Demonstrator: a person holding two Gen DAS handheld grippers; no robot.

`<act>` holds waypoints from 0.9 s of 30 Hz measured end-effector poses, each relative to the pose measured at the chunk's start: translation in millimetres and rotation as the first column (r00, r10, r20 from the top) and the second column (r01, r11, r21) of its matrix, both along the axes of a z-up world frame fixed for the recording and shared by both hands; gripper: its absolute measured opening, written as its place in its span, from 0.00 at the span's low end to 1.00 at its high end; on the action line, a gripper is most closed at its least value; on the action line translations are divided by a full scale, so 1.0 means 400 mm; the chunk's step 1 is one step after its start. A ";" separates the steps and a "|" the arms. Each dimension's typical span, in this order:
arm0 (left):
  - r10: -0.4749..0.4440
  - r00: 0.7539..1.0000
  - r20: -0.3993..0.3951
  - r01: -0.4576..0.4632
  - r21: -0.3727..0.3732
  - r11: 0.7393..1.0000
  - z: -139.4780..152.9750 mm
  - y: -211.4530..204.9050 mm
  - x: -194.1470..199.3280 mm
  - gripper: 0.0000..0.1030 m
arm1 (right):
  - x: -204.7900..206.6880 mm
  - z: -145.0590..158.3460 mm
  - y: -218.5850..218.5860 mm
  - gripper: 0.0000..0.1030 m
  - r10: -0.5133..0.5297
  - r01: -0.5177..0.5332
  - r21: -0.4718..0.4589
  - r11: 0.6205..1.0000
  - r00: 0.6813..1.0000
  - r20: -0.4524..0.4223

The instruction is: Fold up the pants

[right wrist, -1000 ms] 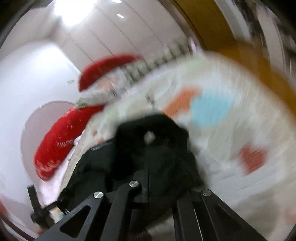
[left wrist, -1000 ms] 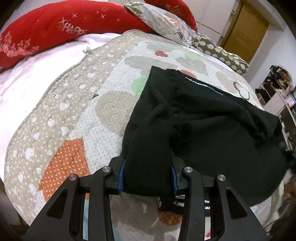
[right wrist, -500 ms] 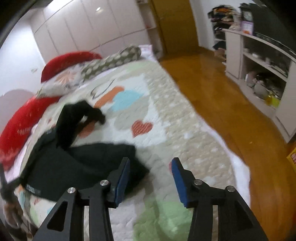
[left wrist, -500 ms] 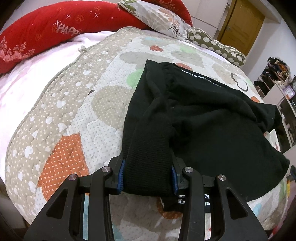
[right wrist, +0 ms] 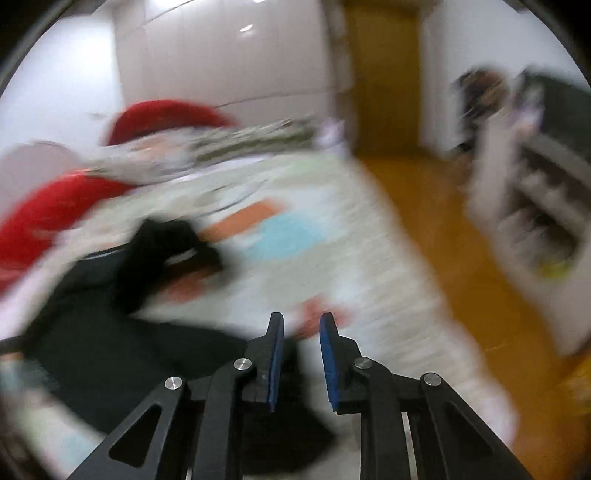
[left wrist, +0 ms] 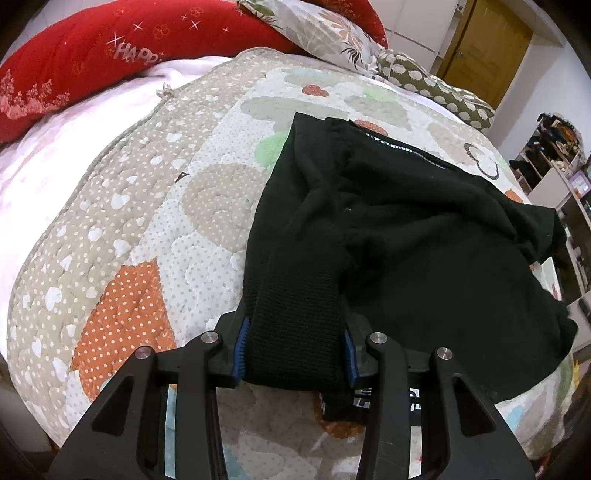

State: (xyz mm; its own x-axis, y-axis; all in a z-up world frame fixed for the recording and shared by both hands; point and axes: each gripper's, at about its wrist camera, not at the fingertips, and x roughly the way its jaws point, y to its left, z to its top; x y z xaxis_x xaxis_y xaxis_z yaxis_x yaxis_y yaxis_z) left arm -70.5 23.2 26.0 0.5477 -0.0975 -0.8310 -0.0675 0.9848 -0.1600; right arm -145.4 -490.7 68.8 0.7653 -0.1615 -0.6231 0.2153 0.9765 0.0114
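Black pants [left wrist: 406, 221] lie crumpled on a quilted bed cover [left wrist: 140, 229]. My left gripper [left wrist: 293, 354] is shut on a ribbed black cuff [left wrist: 295, 325] of the pants, held just above the quilt near its front edge. The right wrist view is blurred by motion. There my right gripper [right wrist: 301, 354] is open and empty, its blue pads [right wrist: 276, 362] a narrow gap apart, above the quilt beside the pants [right wrist: 122, 332].
Red pillows [left wrist: 110, 48] and patterned pillows [left wrist: 332, 29] lie at the head of the bed. A wooden door [left wrist: 484, 48] and shelves [left wrist: 554, 155] stand beyond it. Wooden floor [right wrist: 461, 251] runs along the bed's right side.
My right gripper let go of the pants, opened, then narrowed its gap while swinging fast. My left gripper kept hold of the cuff and barely moved.
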 end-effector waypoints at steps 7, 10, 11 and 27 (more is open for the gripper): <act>0.005 1.000 0.006 -0.005 0.003 1.000 -0.003 -0.002 0.000 0.38 | -0.003 -0.039 -0.120 0.48 0.060 -0.040 0.387 0.921 0.997 -0.040; 0.012 1.000 0.006 -0.012 -0.010 1.000 -0.005 0.000 -0.002 0.38 | 0.049 -0.068 -0.066 0.54 0.137 -0.105 0.339 0.935 0.988 -0.072; 0.012 1.000 0.006 -0.012 -0.009 1.000 -0.006 0.000 -0.003 0.38 | 0.073 -0.087 -0.045 0.54 0.175 -0.135 0.331 0.934 0.980 -0.094; 0.026 0.999 0.021 -0.026 0.003 1.000 -0.003 -0.004 -0.034 0.42 | 0.154 -0.116 -0.029 0.25 0.118 -0.084 0.263 0.961 0.987 -0.114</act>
